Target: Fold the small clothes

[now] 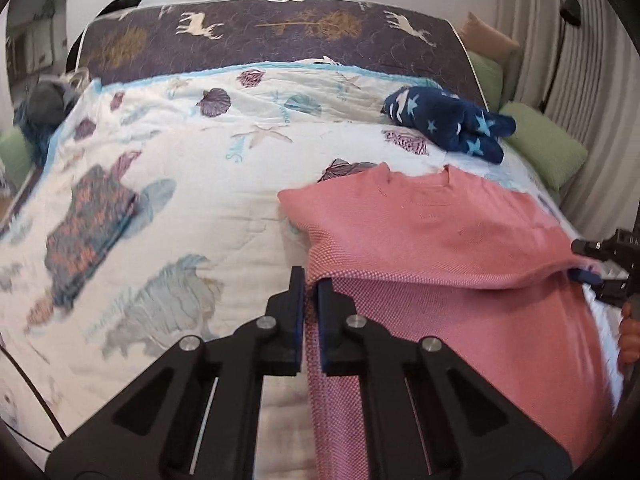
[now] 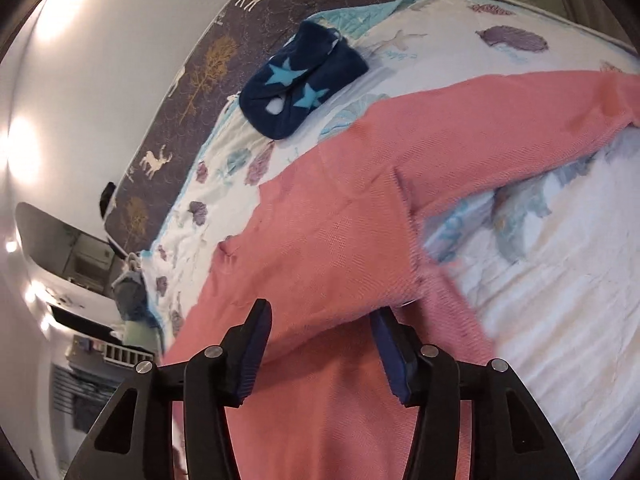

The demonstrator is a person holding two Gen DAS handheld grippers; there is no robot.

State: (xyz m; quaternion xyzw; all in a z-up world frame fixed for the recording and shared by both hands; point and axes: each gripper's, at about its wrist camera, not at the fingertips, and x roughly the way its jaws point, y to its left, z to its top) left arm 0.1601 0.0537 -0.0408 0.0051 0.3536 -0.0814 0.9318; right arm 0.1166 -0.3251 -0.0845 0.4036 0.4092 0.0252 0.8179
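A pink knit sweater (image 1: 460, 220) lies on the right half of the bed, neck toward the far side. My left gripper (image 1: 310, 282) is shut on its near left edge, and the cloth is lifted into a ridge there. In the right wrist view the sweater (image 2: 340, 240) stretches away with one sleeve running to the upper right. My right gripper (image 2: 320, 322) is open, its fingers wide apart, with a fold of the sweater draped between them. From the left wrist view the right gripper (image 1: 580, 262) shows at the sweater's right edge, one blue pad tucked under the fold.
A white seashell quilt (image 1: 240, 184) covers the bed over a dark deer-print cover (image 1: 280, 28). A navy star-print garment (image 1: 448, 124) (image 2: 304, 84) lies beyond the sweater. A folded patterned garment (image 1: 88, 224) sits at left. Green pillows (image 1: 548, 144) line the right side.
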